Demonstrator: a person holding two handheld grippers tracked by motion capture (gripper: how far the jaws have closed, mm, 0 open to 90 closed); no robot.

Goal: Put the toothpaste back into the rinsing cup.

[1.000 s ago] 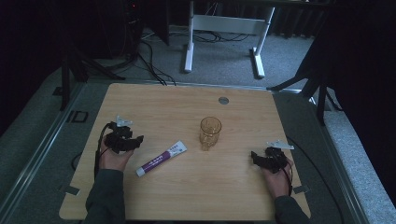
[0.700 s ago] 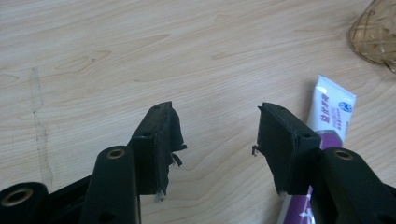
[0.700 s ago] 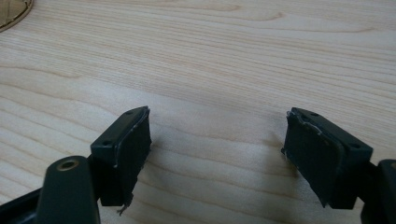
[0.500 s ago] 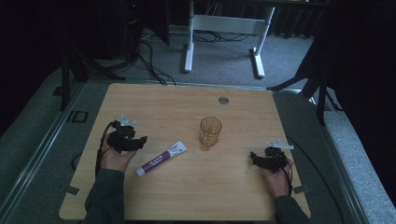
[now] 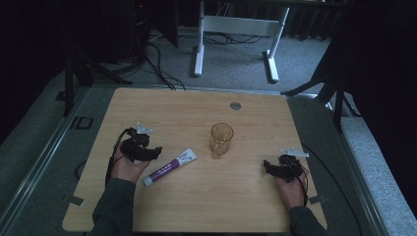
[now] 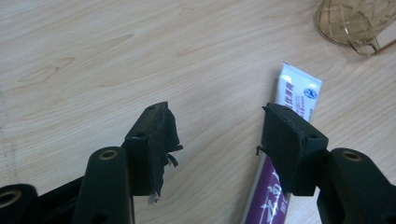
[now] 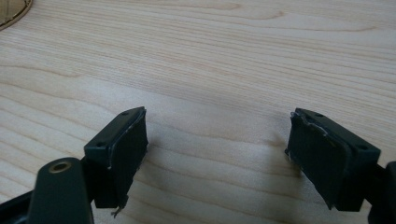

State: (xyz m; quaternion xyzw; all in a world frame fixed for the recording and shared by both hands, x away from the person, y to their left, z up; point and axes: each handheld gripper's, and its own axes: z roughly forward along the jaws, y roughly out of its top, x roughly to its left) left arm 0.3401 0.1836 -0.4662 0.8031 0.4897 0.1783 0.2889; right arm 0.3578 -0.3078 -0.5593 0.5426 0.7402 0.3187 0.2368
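Left gripper (image 5: 156,151) nearer the tube (image 5: 170,167); jaws have just been opening, now wide, nothing between them.
Tube lies flat just right of it, long axis diagonal toward the cup (image 5: 221,139); right gripper (image 5: 266,165) wide, empty, well apart.

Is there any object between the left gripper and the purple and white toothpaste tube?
No. In the high view, only bare wood separates the left gripper from the purple and white toothpaste tube.

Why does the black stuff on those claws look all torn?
The black pad on the left gripper is frayed, with shreds hanging off its edge. Otherwise nothing stands out: the toothpaste tube lies flat and the glass mug stands upright.
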